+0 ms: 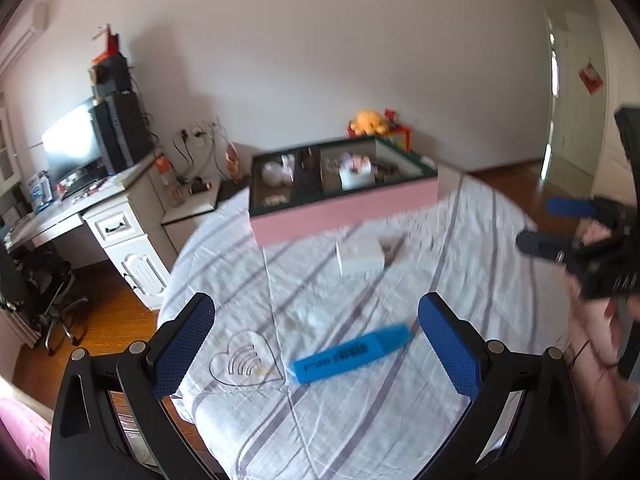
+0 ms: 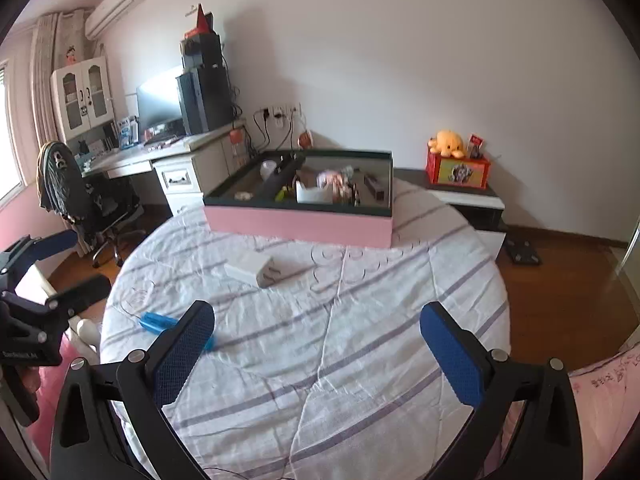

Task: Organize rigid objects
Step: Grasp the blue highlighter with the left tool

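The left tongs [image 1: 316, 344] hang with both pads spread wide and empty above the blue highlighter [image 1: 352, 354], which lies slanted on the striped bedsheet [image 1: 400, 420] at the near left; closing across that slant could flick it off the bed's near edge. Farther on, the white box [image 2: 256, 268] lies short of the pink organizer tray [image 2: 296, 224]. At the right, the right tongs [image 2: 318, 344] are also apart and empty, so crossing leftward risks a collision.
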